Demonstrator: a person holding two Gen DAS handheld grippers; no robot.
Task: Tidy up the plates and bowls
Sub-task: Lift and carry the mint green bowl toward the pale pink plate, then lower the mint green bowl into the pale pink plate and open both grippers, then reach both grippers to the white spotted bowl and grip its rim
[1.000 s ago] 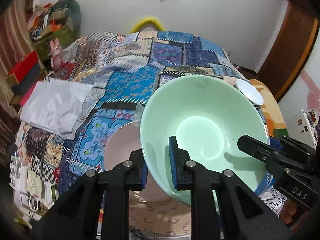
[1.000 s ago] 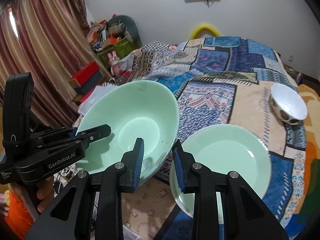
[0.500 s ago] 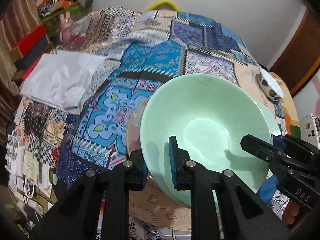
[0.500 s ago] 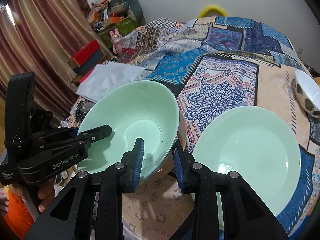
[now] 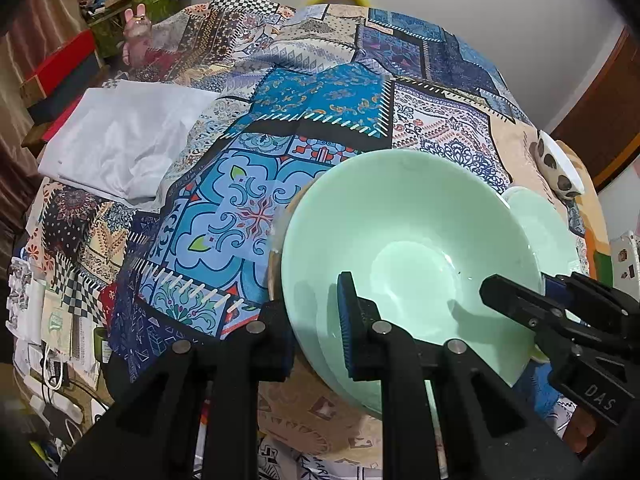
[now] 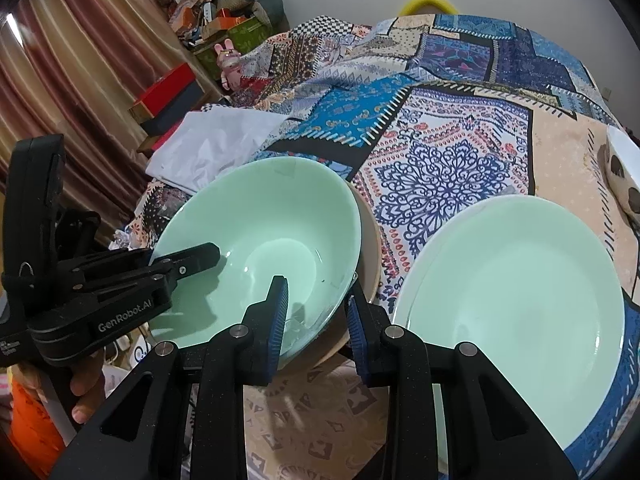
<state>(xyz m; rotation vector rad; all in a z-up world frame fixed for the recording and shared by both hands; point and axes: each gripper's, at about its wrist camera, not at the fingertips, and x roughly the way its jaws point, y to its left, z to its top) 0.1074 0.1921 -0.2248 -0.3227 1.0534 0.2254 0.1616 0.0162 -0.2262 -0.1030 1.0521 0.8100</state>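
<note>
A mint green bowl (image 5: 408, 240) (image 6: 260, 224) is held between both grippers, over a beige bowl (image 6: 370, 256) whose rim shows under it. My left gripper (image 5: 316, 328) is shut on the near rim of the green bowl, one finger inside and one outside. My right gripper (image 6: 316, 320) is shut on the opposite rim; it also shows at right in the left wrist view (image 5: 520, 300). A mint green plate (image 6: 516, 300) lies on the bedspread to the right. A small white bowl with dark spots (image 5: 558, 168) (image 6: 622, 176) lies tilted at far right.
The dishes sit on a bed with a patchwork bedspread (image 5: 320, 100). A white cloth (image 5: 120, 140) lies at the left. Boxes and clutter (image 6: 172, 96) stand beyond the bed by the curtains. Papers and cables (image 5: 48, 340) lie below the left edge.
Both grippers have lowered the green bowl down toward the beige bowl on the bed. The green plate and bedspread now appear larger and closer.
</note>
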